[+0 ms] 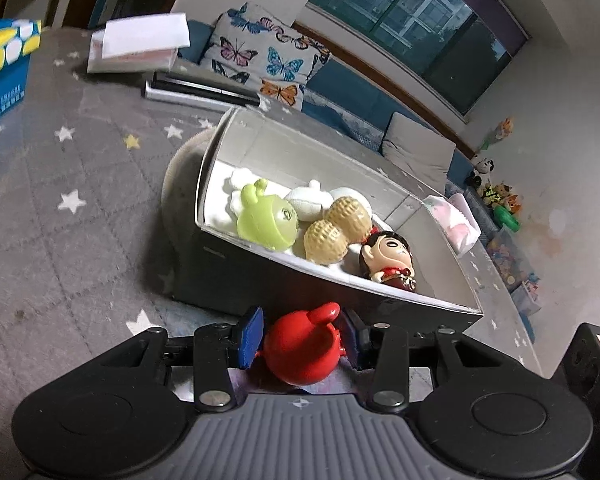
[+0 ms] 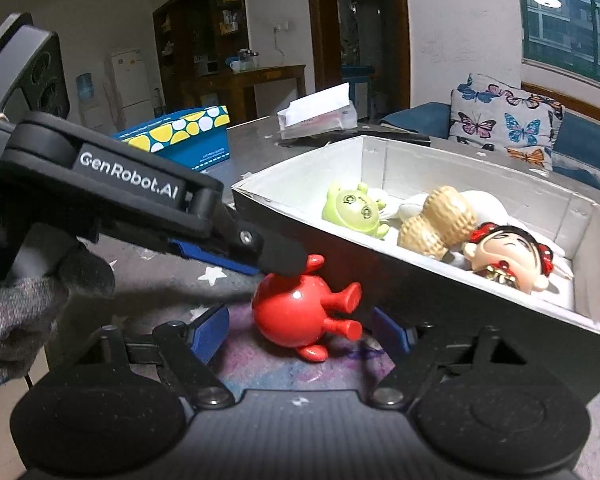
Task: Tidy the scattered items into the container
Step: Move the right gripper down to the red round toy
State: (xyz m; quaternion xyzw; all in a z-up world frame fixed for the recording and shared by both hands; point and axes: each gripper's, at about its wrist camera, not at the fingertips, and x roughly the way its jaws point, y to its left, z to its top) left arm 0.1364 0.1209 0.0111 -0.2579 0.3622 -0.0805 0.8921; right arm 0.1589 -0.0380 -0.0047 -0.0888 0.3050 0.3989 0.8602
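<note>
A red round toy (image 1: 302,350) with small limbs sits between the blue pads of my left gripper (image 1: 300,338), which is shut on it, just in front of the box. The open box (image 1: 240,252), white inside, holds a green toy (image 1: 266,216), a peanut toy (image 1: 338,230), a doll in red (image 1: 390,260) and white toys. In the right wrist view the red toy (image 2: 300,312) lies low by the box wall (image 2: 380,280), with the left gripper (image 2: 276,260) on it. My right gripper (image 2: 300,330) is open and empty, its pads either side of the red toy.
The surface is a grey star-patterned mat (image 1: 60,200). A blue and yellow box (image 2: 184,136) and a tissue pack (image 2: 320,116) stand at the far side. A butterfly pillow (image 2: 504,120) lies on a blue sofa behind. More toys (image 1: 496,196) sit by the wall.
</note>
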